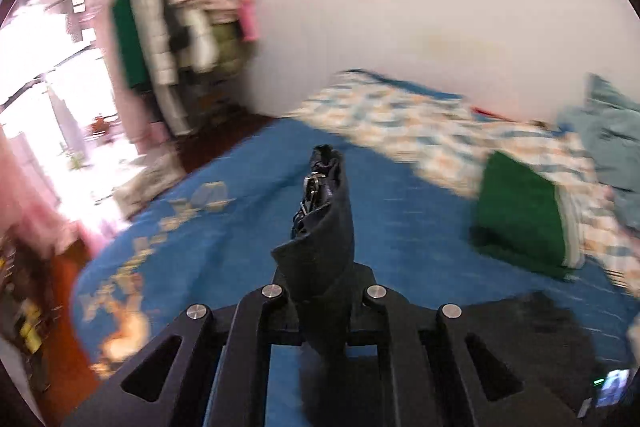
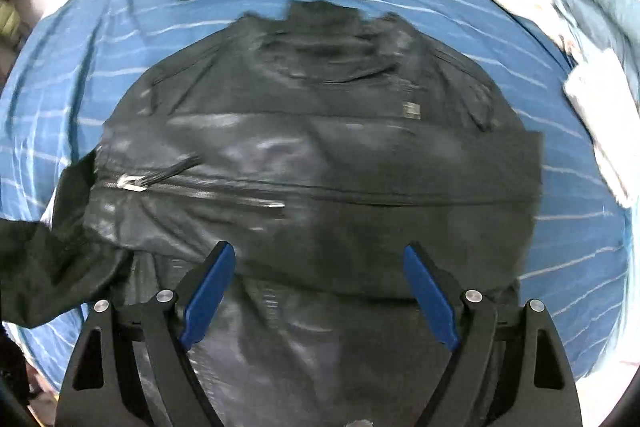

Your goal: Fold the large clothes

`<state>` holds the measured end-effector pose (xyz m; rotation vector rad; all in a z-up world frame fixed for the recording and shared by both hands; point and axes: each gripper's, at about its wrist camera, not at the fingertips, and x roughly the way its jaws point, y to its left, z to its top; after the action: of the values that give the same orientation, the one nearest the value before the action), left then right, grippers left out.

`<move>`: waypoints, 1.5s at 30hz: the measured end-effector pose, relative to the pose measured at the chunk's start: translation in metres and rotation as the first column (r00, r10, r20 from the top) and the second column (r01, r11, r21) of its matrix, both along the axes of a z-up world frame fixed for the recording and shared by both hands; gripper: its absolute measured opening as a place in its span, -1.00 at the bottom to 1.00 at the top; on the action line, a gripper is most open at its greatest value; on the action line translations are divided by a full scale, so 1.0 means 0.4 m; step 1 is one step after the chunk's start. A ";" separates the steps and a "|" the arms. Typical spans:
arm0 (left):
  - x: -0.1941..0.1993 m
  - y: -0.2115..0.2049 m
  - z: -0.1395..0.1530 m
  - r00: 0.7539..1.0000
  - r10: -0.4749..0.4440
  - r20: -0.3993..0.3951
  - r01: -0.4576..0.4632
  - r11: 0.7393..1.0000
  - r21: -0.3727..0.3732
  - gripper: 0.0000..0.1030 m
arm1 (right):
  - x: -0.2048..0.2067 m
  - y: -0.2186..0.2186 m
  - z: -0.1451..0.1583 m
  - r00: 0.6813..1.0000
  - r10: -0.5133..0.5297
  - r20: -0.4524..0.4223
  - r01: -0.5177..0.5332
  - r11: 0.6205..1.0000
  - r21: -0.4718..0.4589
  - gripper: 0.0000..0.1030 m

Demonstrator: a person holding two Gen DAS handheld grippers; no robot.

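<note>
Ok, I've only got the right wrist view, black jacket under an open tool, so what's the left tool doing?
Observer: The left tool is shut on a bunched fold of the black jacket, lifted off the blue bedsheet.
Operator: Which part of the jacket is it?
Observer: An edge with a metal zipper pull showing just past its fingertips.
Operator: Anything ahead of it on the bed?
Observer: The folded green garment lies ahead to its right, partly on a patterned quilt.
Operator: And my right tool, is it touching fabric?
Observer: The right tool is open above the jacket; I can't tell whether it is touching.
</note>
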<state>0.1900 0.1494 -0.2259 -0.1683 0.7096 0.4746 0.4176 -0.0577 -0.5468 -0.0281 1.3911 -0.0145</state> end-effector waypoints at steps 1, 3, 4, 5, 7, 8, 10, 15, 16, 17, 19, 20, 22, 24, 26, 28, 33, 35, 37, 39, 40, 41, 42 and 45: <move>0.030 -0.039 -0.002 0.999 -0.040 -0.001 0.040 0.999 -0.023 -0.86 | 0.002 -0.046 0.007 1.000 -0.027 -0.002 0.027 1.000 0.013 0.69; 0.103 -0.172 -0.020 0.989 -0.149 0.007 0.149 0.985 -0.091 -0.86 | 0.005 -0.126 0.017 0.998 -0.070 -0.005 0.070 0.997 0.020 0.69; 0.137 -0.245 -0.038 0.977 -0.215 0.000 0.214 0.970 -0.117 -0.86 | 0.007 -0.171 0.022 0.996 -0.094 -0.007 0.095 0.995 0.028 0.69; 0.177 -0.350 -0.068 0.956 -0.294 -0.010 0.289 0.947 -0.141 -0.86 | 0.007 -0.224 0.026 0.992 -0.122 -0.008 0.122 0.992 0.036 0.69; 0.226 -0.511 -0.126 0.910 -0.413 -0.035 0.399 0.897 -0.191 -0.86 | 0.004 -0.332 0.027 0.985 -0.173 -0.016 0.173 0.984 0.032 0.69; 0.241 -0.589 -0.164 0.886 -0.461 -0.054 0.441 0.871 -0.216 -0.86 | -0.002 -0.367 0.025 0.982 -0.190 -0.017 0.191 0.981 0.031 0.69; 0.270 -0.723 -0.232 0.835 -0.540 -0.100 0.499 0.822 -0.273 -0.85 | -0.010 -0.459 0.012 0.974 -0.224 -0.030 0.224 0.974 0.007 0.70; 0.279 -0.968 -0.463 0.709 -0.646 -0.283 0.533 0.753 -0.385 -0.58 | -0.050 -0.663 -0.035 0.950 -0.296 -0.100 0.299 0.954 0.013 0.70; 0.274 -0.987 -0.490 0.693 -0.654 -0.303 0.532 0.748 -0.397 -0.22 | -0.059 -0.698 -0.044 0.946 -0.303 -0.117 0.308 0.951 0.024 0.70; 0.265 -0.995 -0.521 0.676 -0.664 -0.319 0.524 0.738 -0.425 0.07 | -0.066 -0.722 -0.050 0.944 -0.304 -0.129 0.311 0.950 0.034 0.70; 0.259 -1.009 -0.540 0.672 -0.671 -0.314 0.508 0.726 -0.463 0.84 | -0.078 -0.766 -0.059 0.945 -0.292 -0.149 0.304 0.950 0.066 0.70; 0.255 -1.010 -0.540 0.678 -0.666 -0.312 0.497 0.728 -0.473 0.84 | -0.090 -0.784 -0.060 0.946 -0.284 -0.159 0.299 0.951 0.082 0.70; 0.249 -0.991 -0.534 0.690 -0.650 -0.319 0.474 0.738 -0.480 0.84 | -0.092 -0.814 -0.061 0.947 -0.265 -0.184 0.291 0.948 0.130 0.70; 0.222 -0.946 -0.504 0.716 -0.618 -0.324 0.439 0.760 -0.480 0.84 | -0.085 -0.830 -0.057 0.947 -0.247 -0.203 0.282 0.945 0.166 0.70; 0.171 -0.874 -0.476 0.743 -0.579 -0.335 0.399 0.786 -0.473 0.84 | -0.064 -0.839 -0.030 0.953 -0.230 -0.199 0.271 0.939 0.211 0.70; 0.124 -0.782 -0.441 0.777 -0.523 -0.350 0.353 0.823 -0.445 0.84 | -0.034 -0.839 -0.007 0.957 -0.217 -0.191 0.265 0.923 0.280 0.70; 0.052 -0.490 -0.469 0.841 -0.232 -0.488 0.150 0.968 -0.201 0.84 | 0.080 -0.757 -0.008 0.968 -0.145 -0.205 0.227 0.855 0.466 0.69; 0.040 -0.387 -0.545 0.820 -0.112 -0.561 0.061 0.992 -0.109 0.84 | 0.124 -0.699 -0.047 0.969 -0.097 -0.225 0.199 0.849 0.490 0.31; 0.026 -0.307 -0.629 0.780 -0.033 -0.625 -0.012 0.998 -0.068 0.84 | 0.162 -0.642 -0.116 0.962 -0.040 -0.270 0.176 0.846 0.503 -0.54; 0.011 -0.242 -0.686 0.767 -0.019 -0.641 -0.070 0.991 -0.113 0.91 | 0.179 -0.609 -0.192 0.947 -0.019 -0.321 0.156 0.900 0.408 -0.66; 0.005 -0.227 -0.695 0.775 -0.032 -0.631 -0.080 0.986 -0.149 0.93 | 0.175 -0.612 -0.215 0.940 -0.036 -0.339 0.168 0.914 0.368 -0.77; -0.002 -0.218 -0.694 0.780 -0.038 -0.625 -0.095 0.980 -0.177 0.93 | 0.166 -0.630 -0.236 0.927 -0.079 -0.368 0.221 0.906 0.362 -0.82; -0.010 -0.218 -0.681 0.782 -0.032 -0.622 -0.106 0.977 -0.183 0.93 | 0.159 -0.646 -0.235 0.920 -0.109 -0.375 0.250 0.903 0.351 -0.82; -0.066 -0.255 -0.599 0.791 -0.023 -0.612 -0.077 0.988 -0.137 0.93 | 0.126 -0.673 -0.156 0.946 -0.113 -0.304 0.218 0.916 0.337 -0.59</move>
<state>0.1636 0.0475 -0.4656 -0.1707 1.3935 0.5042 0.4679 -0.3268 -0.6094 0.4175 1.6567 0.1112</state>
